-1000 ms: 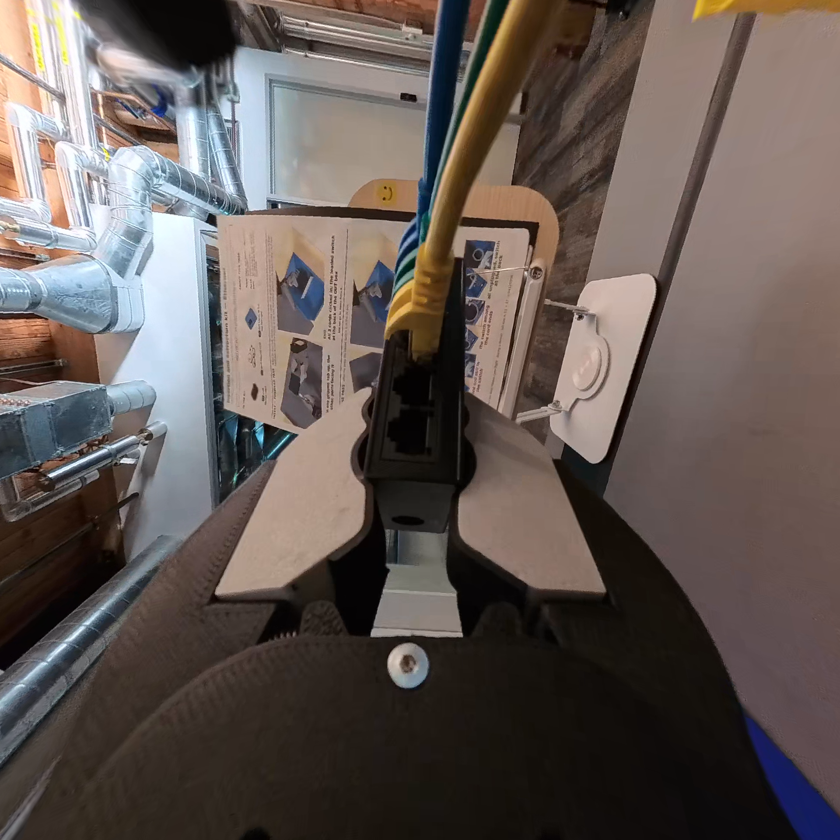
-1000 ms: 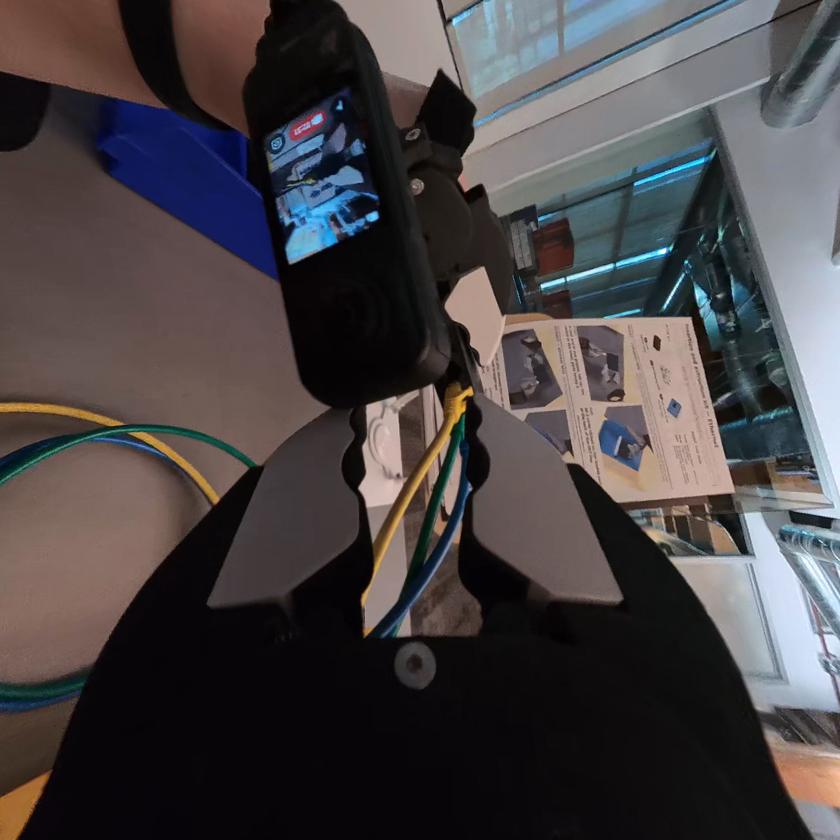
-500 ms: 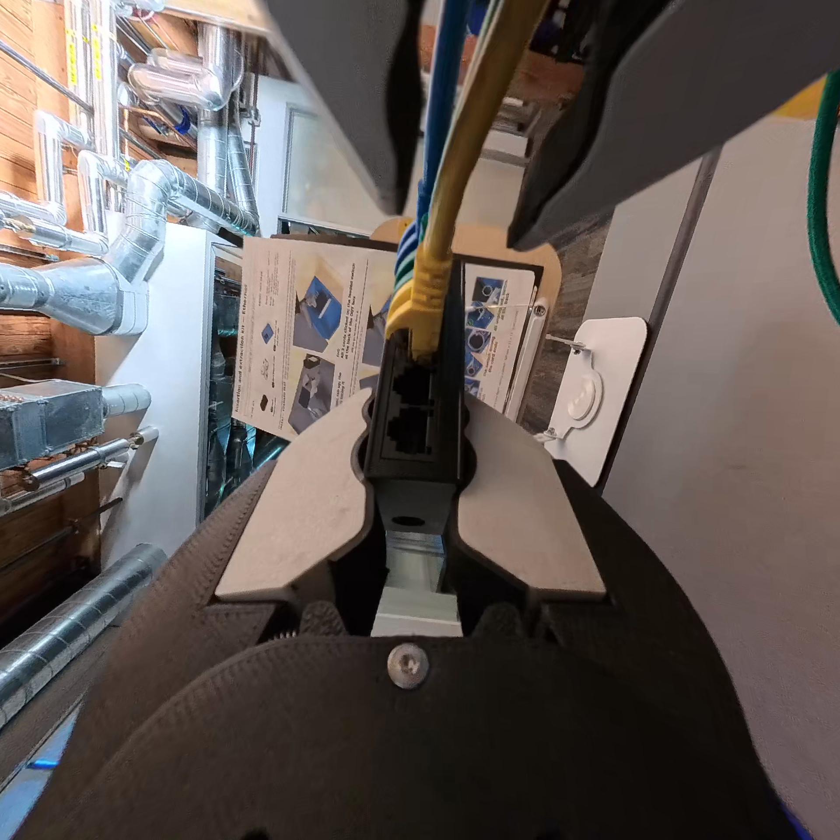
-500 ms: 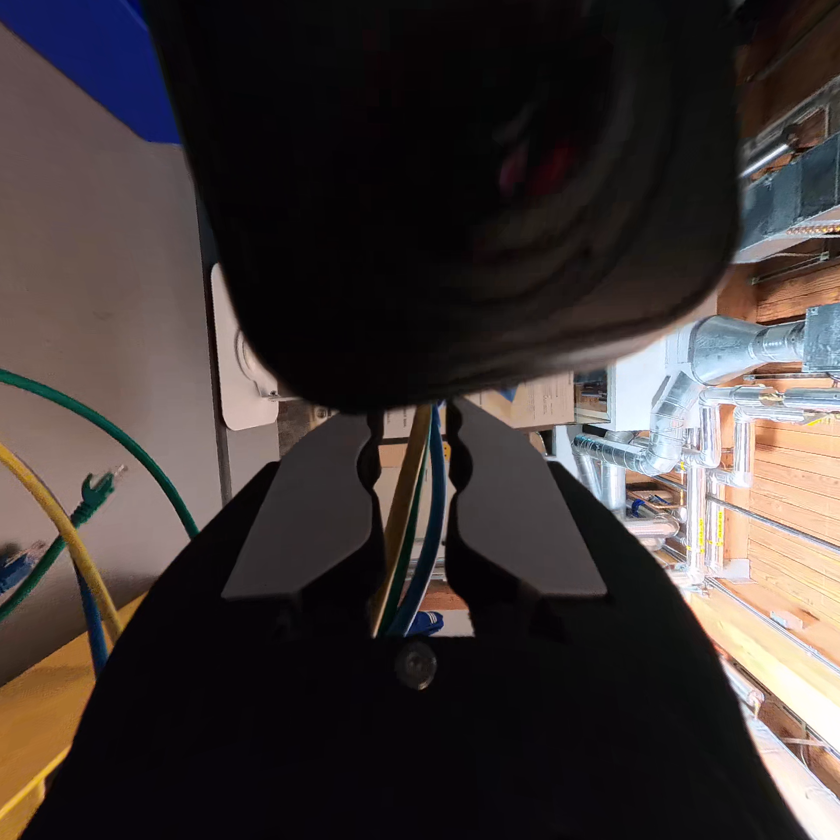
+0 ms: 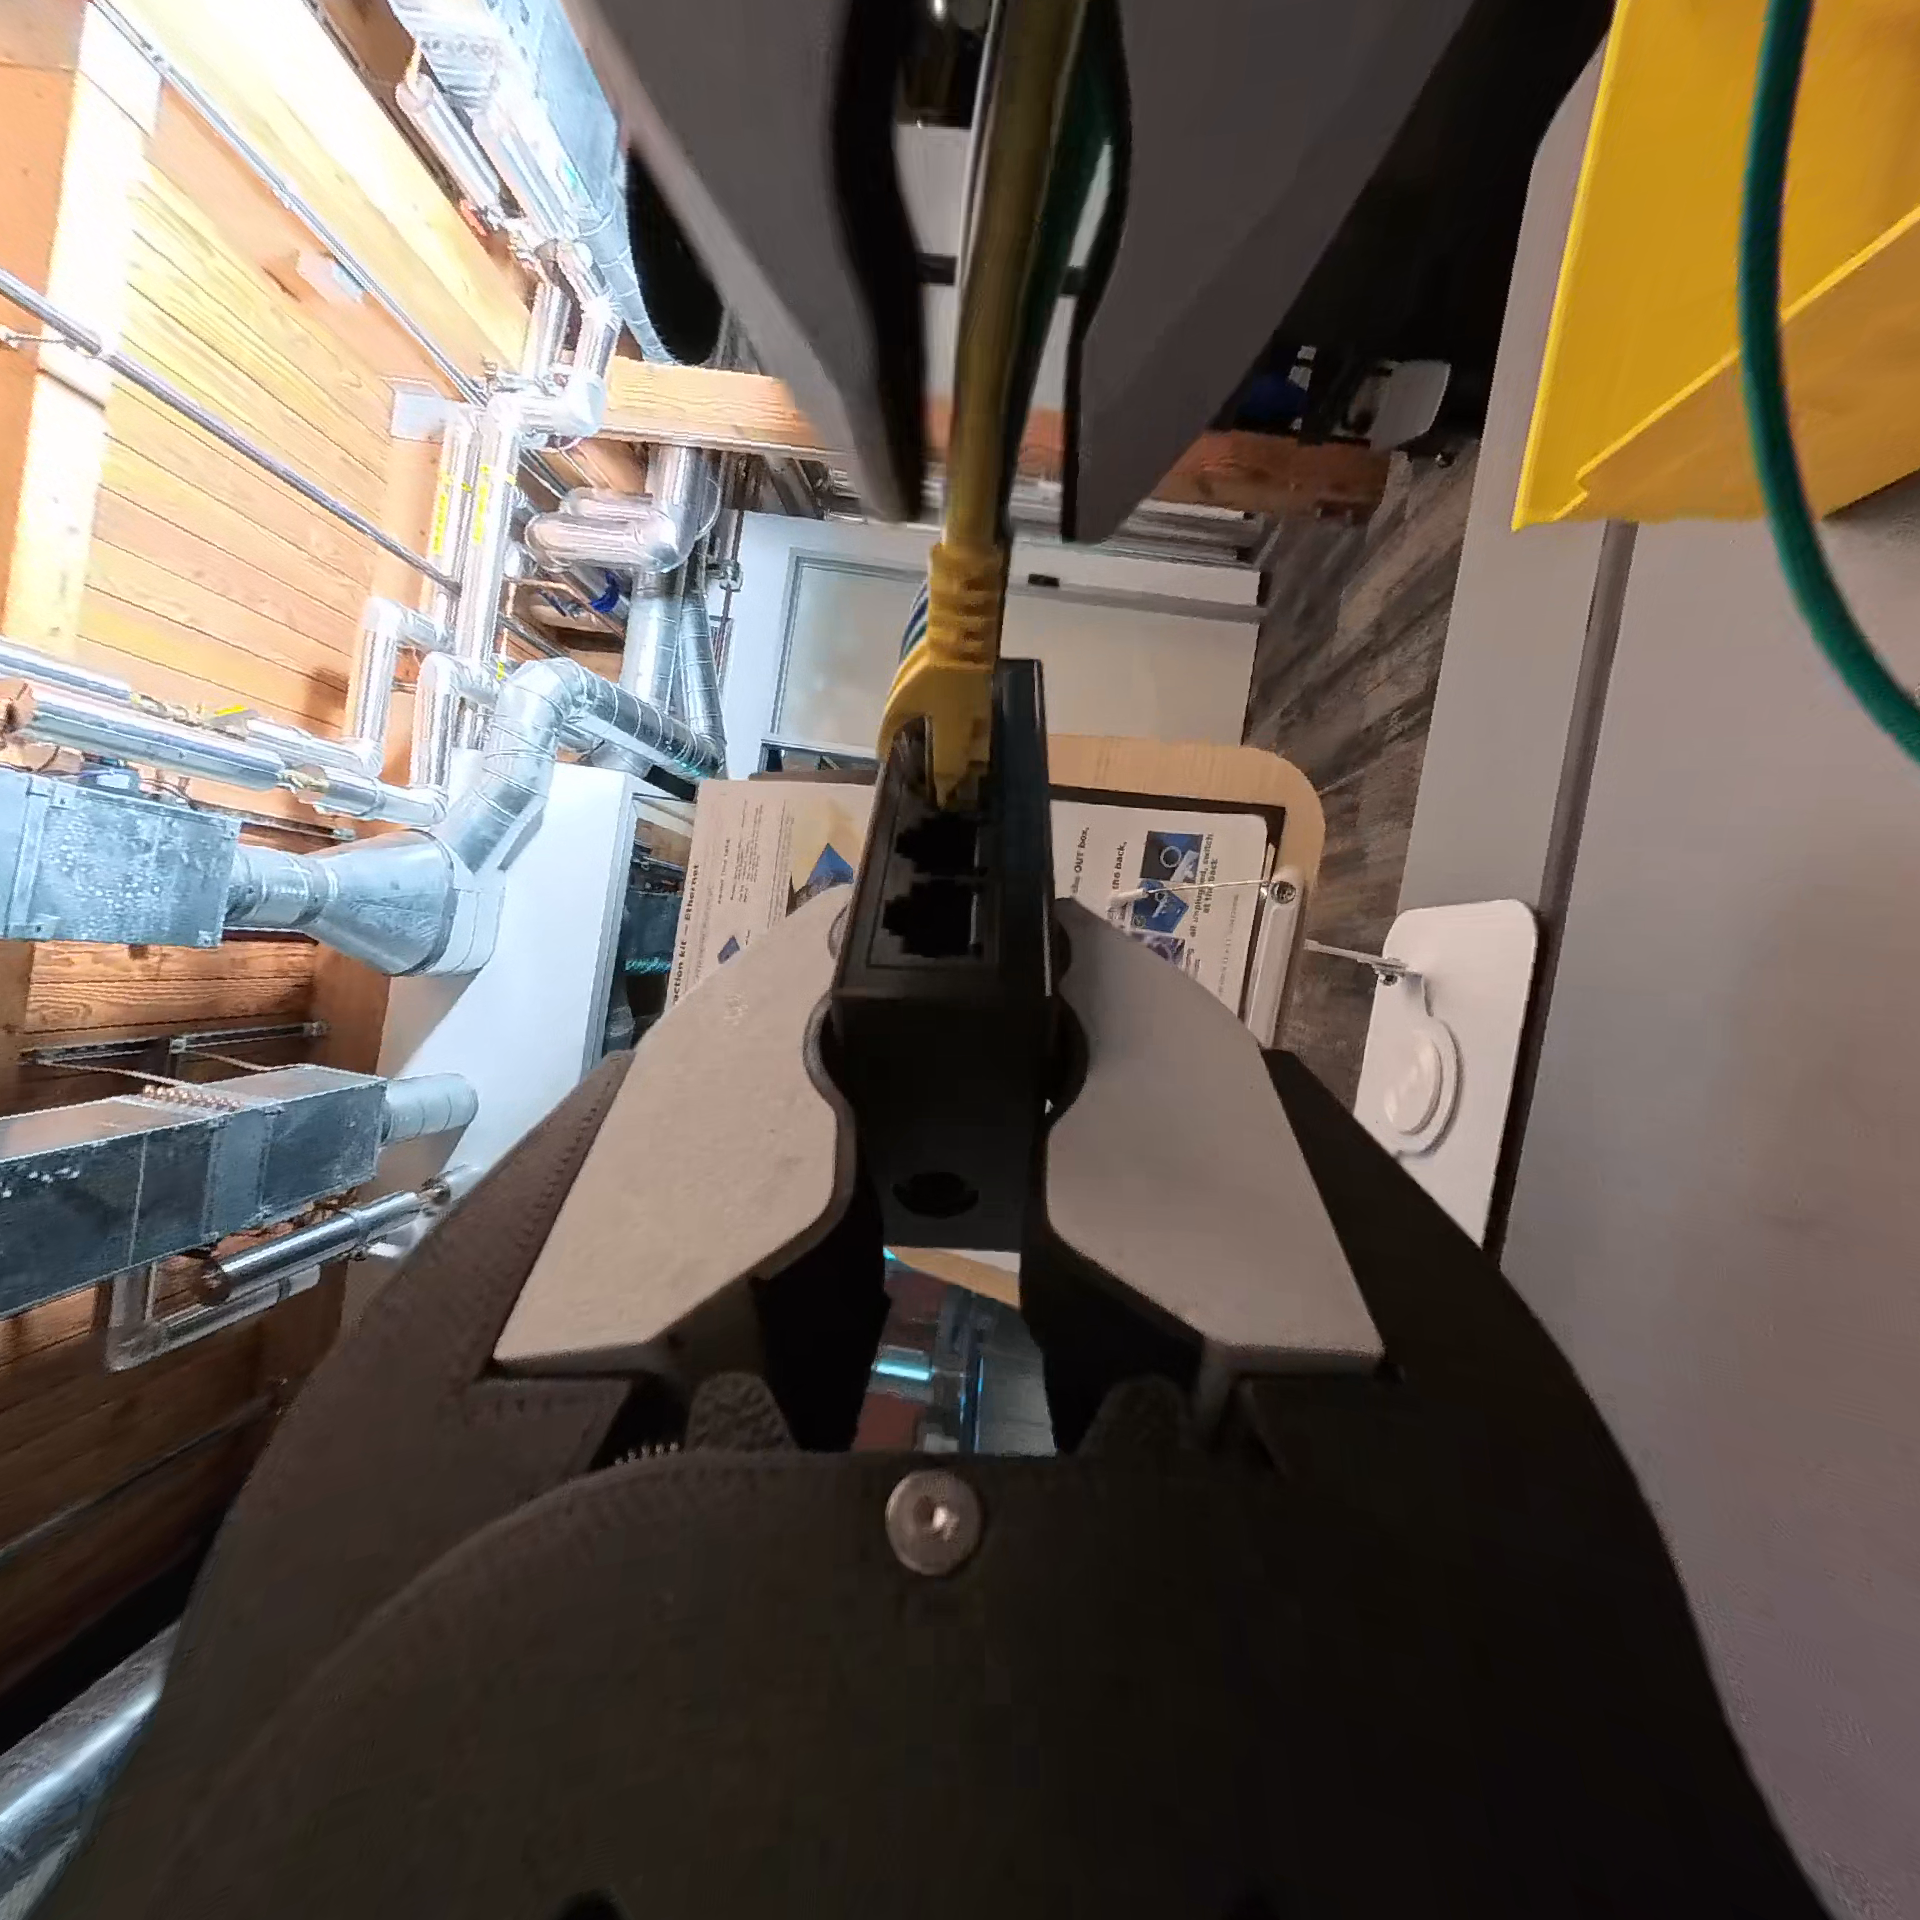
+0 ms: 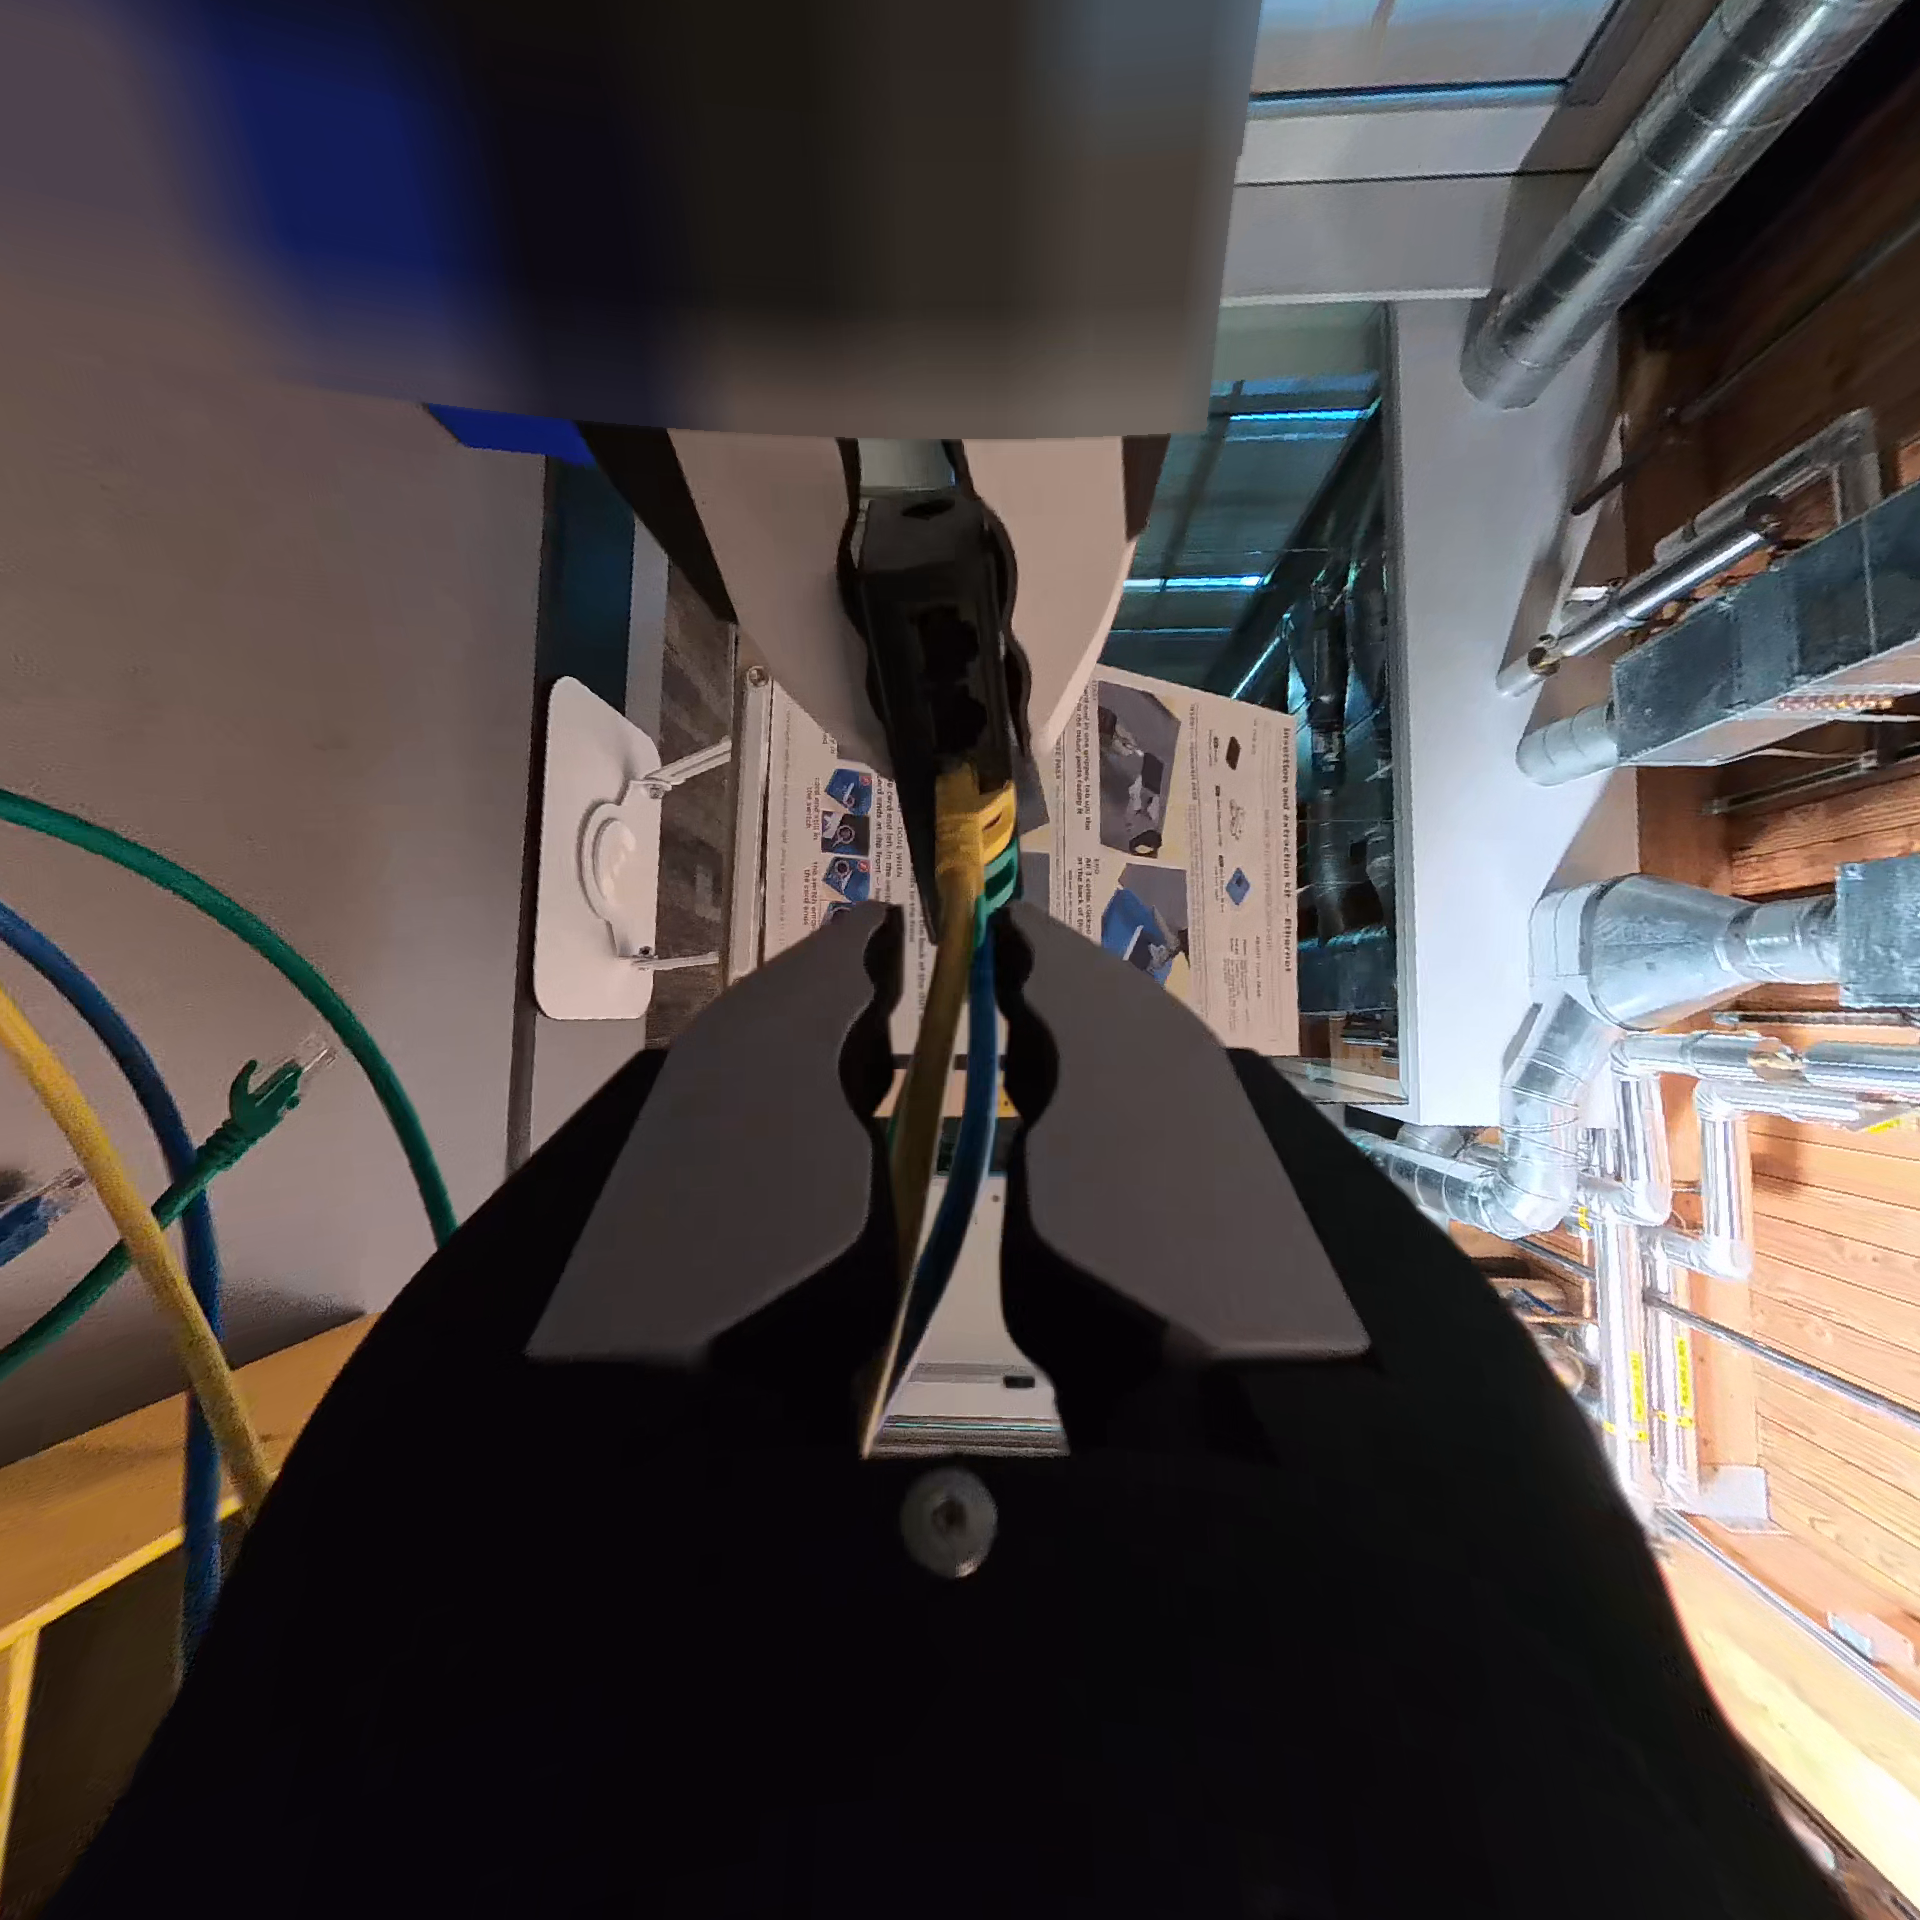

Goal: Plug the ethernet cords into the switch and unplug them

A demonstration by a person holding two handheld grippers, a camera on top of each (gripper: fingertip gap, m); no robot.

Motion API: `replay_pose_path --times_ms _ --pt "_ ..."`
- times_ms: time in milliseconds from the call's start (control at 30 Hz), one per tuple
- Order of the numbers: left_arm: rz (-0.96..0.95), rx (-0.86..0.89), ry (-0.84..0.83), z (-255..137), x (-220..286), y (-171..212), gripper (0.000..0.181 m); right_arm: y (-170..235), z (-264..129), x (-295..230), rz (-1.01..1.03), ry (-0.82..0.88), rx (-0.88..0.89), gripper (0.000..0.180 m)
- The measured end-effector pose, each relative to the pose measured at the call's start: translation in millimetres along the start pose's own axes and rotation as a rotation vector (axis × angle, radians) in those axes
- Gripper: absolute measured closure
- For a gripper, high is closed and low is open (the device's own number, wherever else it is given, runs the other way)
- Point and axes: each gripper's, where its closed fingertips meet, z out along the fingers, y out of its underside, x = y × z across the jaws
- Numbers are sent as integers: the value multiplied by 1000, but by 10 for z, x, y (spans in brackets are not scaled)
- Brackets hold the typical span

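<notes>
The left gripper [image 5: 940,997] has its fingers [image 5: 717,1122] closed tight on a small black ethernet switch [image 5: 940,1039], gripping it by both side walls. The switch stands out past the fingertips with its row of ports turned toward the camera. The two ports nearest the fingers are empty. In the next port along sits the plug of a yellow cord [image 5: 961,665], and striped bits of further plugs peek out just behind it.

The right gripper [image 6: 943,925] faces the left one from the far side of the switch. Its fingers [image 6: 769,1122] are slightly apart, with a narrow gap between the tips. Through that gap run the yellow cord, a green cord [image 6: 992,888] and a blue cord [image 6: 977,1101], all leading forward into the switch just beyond the fingertips. Whether the fingers pinch any of the cords cannot be told; they appear to stand loosely around them.

To the left of the right fingers, loose lengths of the three cords loop over a grey tabletop [image 6: 260,665], and a free green plug [image 6: 272,1091] hangs there in the air. Beyond both fingertips stands a printed instruction sheet [image 6: 1195,862], with a white plate [image 6: 592,852] beside it.
</notes>
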Motion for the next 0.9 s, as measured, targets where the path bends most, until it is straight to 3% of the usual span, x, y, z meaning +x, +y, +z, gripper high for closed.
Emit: replay_pose_path --times_ms 267,900 --pt "12 13 30 -37 54 -166 152 -71 42 -20 -109 29 -40 156" --pt "36 0 10 -32 39 -153 152 -90 87 -2 14 23 1 163"
